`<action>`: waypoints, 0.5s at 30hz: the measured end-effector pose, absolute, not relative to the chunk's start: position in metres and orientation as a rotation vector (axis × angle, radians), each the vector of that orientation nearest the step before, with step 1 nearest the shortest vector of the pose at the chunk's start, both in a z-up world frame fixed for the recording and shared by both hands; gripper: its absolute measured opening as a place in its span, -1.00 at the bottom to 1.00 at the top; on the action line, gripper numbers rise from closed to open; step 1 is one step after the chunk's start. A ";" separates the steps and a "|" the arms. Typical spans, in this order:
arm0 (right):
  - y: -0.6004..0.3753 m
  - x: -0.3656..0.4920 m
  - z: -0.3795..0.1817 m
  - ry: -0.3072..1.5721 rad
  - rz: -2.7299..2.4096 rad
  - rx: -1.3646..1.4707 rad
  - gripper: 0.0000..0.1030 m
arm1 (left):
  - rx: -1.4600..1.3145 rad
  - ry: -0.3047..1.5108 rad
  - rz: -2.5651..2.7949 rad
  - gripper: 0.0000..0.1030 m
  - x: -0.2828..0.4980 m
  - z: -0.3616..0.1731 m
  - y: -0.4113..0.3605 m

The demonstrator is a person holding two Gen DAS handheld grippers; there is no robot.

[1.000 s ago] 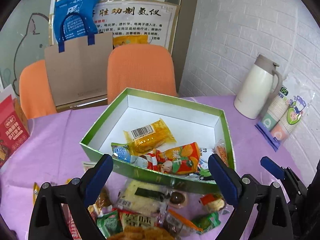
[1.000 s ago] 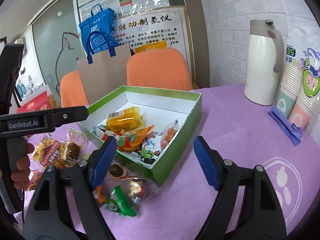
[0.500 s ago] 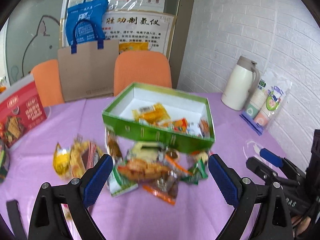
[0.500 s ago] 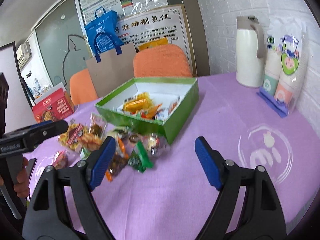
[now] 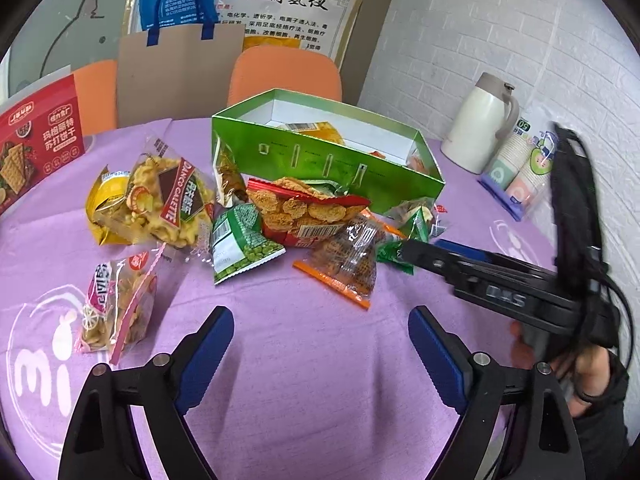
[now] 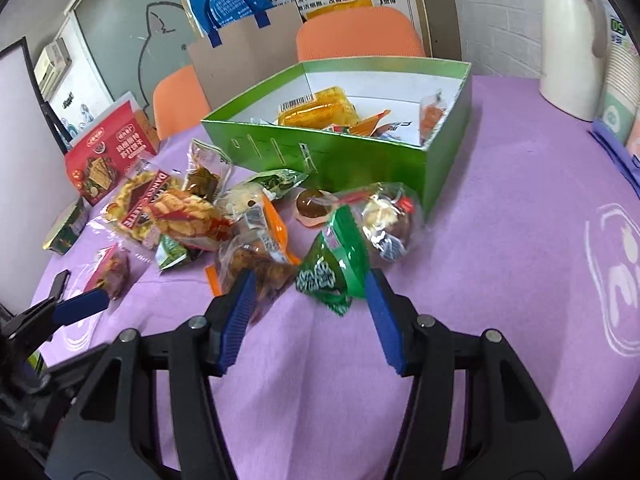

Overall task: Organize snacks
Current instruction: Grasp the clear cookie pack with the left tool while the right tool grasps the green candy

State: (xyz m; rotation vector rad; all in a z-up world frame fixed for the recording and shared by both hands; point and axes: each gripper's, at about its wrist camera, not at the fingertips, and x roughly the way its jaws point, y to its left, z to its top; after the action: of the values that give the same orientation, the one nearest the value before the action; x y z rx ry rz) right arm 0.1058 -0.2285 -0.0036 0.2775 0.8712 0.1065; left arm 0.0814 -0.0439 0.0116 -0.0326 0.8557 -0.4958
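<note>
1. The right claw stood wide open and empty low in the right wrist frame, its blue pads on either side of a small green packet that lay on the purple worktop.
2. The left claw was also wide open and held nothing, hovering over bare cloth at the bottom of its frame, well short of the snack pile.
3. The risk as judged: an orange-edged clear packet lay touching the right claw's left pad, so a closing pinch could catch both packets or drag one out of the heap.
4. A second risk: the green packet was slick and puffed with air, so a shallow grip at its corner might let it slip before it reached the box.
5. The green box sat at the centre of the frame just behind the pile, open at the top; in it lay a yellow-orange packet with a barcode, an orange wrapper and a small clear packet against the right wall.
6. Most snacks were outside the box: a Danco Galette bag, a red bag of round crackers, a green pea packet and a pink-edged bag at lower left.
</note>
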 end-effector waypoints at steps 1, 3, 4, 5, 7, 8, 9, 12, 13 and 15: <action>-0.228 0.111 -0.006 0.884 0.094 0.272 0.12 | -0.025 0.851 -0.504 0.69 0.083 0.012 -0.046; -0.230 0.112 -0.010 0.903 0.088 0.266 -0.66 | -0.010 0.853 -0.530 0.56 0.088 0.011 -0.052; -0.234 0.109 -0.010 0.903 0.093 0.275 -0.72 | -0.006 0.860 -0.550 0.49 0.092 0.010 -0.056; -0.238 0.104 -0.010 0.900 0.098 0.282 -0.75 | -0.004 0.866 -0.559 0.48 0.096 0.009 -0.059; -0.243 0.095 -0.009 0.901 0.097 0.285 -0.76 | 0.005 0.870 -0.559 0.48 0.106 0.005 -0.069; -0.246 0.088 -0.008 0.897 0.097 0.288 -0.76 | 0.012 0.874 -0.566 0.48 0.112 0.003 -0.075; -0.249 0.083 -0.008 0.898 0.098 0.294 -0.76 | 0.020 0.881 -0.565 0.48 0.118 0.000 -0.082; -0.257 0.065 -0.008 0.907 0.107 0.321 -0.76 | 0.040 0.899 -0.574 0.48 0.131 -0.006 -0.098; -0.259 0.060 -0.007 0.905 0.109 0.323 -0.76 | 0.053 0.902 -0.574 0.48 0.134 -0.007 -0.104; -0.259 0.054 -0.006 0.901 0.112 0.307 -0.68 | 0.076 0.907 -0.564 0.48 0.139 -0.012 -0.113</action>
State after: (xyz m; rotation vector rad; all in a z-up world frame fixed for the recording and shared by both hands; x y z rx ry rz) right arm 0.0542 -0.2593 -0.0056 0.3070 0.9010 0.1116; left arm 0.1395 -0.1126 -0.0119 0.0760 0.9065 -0.5637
